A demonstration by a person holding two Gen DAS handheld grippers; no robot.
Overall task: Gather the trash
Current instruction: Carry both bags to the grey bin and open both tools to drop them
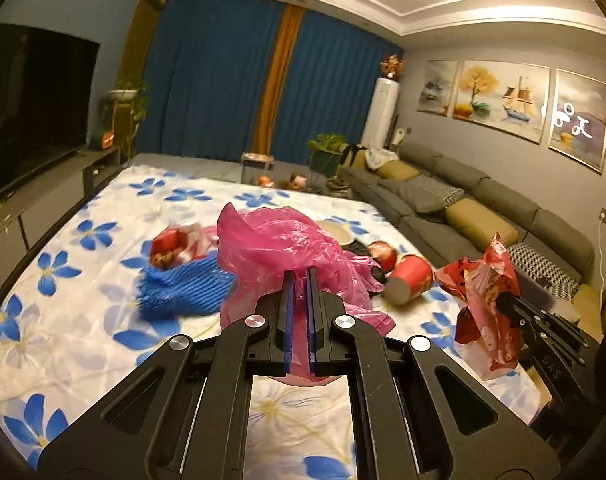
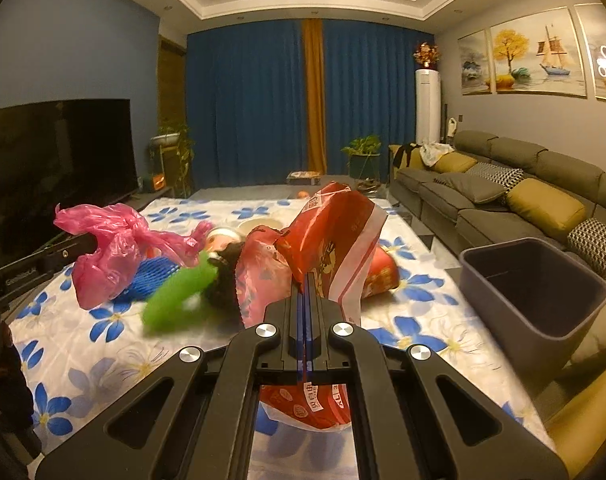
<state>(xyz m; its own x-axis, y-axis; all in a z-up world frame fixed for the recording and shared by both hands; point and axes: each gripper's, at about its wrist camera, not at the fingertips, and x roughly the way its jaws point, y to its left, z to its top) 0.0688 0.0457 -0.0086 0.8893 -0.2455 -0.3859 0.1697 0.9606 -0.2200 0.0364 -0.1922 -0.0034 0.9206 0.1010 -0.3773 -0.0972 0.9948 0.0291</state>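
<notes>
Grippers, two, both loaded. Right gripper [image 2: 306, 280]: jaws clamped on a red snack wrapper [image 2: 335, 236], lifted clear of the floral sheet [image 2: 103, 360]. Left gripper [image 1: 301, 276]: jaws pinched together on a pink plastic bag [image 1: 279, 240], held above the sheet. Remaining litter on the sheet: blue foam net [image 1: 183, 288], red paper cups [image 1: 409, 280], green foam sleeve [image 2: 175, 296], small red packet [image 1: 171, 244]. Grey bin [image 2: 535, 292]: at the right edge, near the sofa [image 2: 503, 192], mouth open. Step in hand: carrying. Next move likely needs the wrapper swung right over the bin before release.
</notes>
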